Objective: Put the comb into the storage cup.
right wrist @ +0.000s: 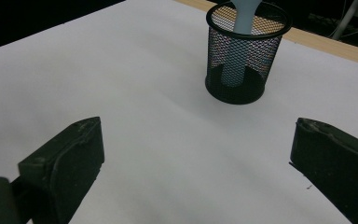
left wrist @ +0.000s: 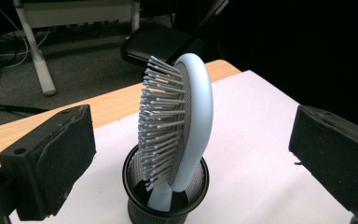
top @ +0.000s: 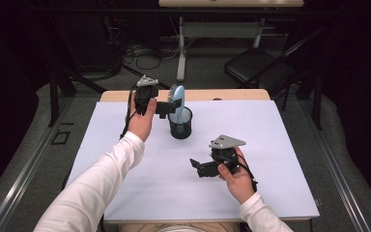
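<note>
- left tool [top: 166,107] is up beside the brush [top: 178,98], jaws spread wide on either side of the head; in the left gripper view the pads [left wrist: 51,163] stand well clear of it, nothing pinched.
- so the brush [left wrist: 177,126] is let go: it stands handle-down in the cup [left wrist: 168,196], bristles to one side, head leaning a touch against the rim.
- right tool [top: 200,166] hangs low over the bench [top: 125,193] nearer the person, jaws apart and empty; its own view looks across bare white to the cup [right wrist: 242,60] with the pale handle [right wrist: 237,56] showing through the mesh.
- my read: the placing looks done, brush sits in the cup and holds itself up. what is left is to draw the left tool away without clipping the head.
- watch that: the bristles sit between the open pads, so a sideways pull could catch them and tip the light mesh cup. backing straight off looks the safer line.
- cup [top: 180,123] stands near the far middle of the white bench, well apart from the right tool.
- around it: the white sheet carries nothing else; a wooden edge [top: 232,94] shows at the far side.
- beyond the bench: a dark chair [top: 251,67], a white desk leg [top: 181,48] and loose cables [top: 140,55] on the floor, none in the way.
</note>
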`<move>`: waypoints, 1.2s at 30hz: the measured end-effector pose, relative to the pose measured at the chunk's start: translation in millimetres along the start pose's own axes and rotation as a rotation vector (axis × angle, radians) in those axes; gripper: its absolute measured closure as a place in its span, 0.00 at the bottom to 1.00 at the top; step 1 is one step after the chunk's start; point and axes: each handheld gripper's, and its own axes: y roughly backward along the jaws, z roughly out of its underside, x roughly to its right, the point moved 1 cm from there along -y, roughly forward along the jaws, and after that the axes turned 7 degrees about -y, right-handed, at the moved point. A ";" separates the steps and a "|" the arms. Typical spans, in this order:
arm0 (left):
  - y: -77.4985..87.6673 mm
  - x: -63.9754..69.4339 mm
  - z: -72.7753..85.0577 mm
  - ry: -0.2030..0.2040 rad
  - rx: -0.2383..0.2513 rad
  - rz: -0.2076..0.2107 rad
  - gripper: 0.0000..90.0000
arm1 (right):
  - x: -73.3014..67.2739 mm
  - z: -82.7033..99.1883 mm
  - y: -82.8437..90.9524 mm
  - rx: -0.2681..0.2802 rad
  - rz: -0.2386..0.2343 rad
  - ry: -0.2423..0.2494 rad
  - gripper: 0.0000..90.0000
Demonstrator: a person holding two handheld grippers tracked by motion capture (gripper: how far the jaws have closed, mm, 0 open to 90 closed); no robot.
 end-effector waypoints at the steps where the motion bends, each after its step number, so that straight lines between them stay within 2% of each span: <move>1: 1.0 -0.1 -0.3 -0.005 -0.001 0.007 0.00 | 0.5 0.1 0.0 0.001 0.001 0.002 0.02; 13: 19.3 4.5 0.2 -0.017 -0.020 0.085 0.00 | 0.2 -0.4 2.8 0.010 0.024 0.018 0.00; 24: 38.6 0.6 9.9 -0.027 -0.036 0.110 0.00 | 2.0 -0.7 4.3 0.011 0.041 0.010 0.00; 29: 48.1 -0.7 15.3 -0.034 -0.042 0.103 0.00 | 3.9 -1.6 5.1 0.015 0.045 0.008 0.00; 33: 56.4 -0.9 20.2 -0.023 -0.044 0.119 0.00 | 4.1 -2.0 4.5 0.015 0.047 0.005 0.00; 36: 64.0 0.0 24.6 -0.040 -0.045 0.121 0.00 | 4.6 -2.4 4.4 0.017 0.047 0.003 0.00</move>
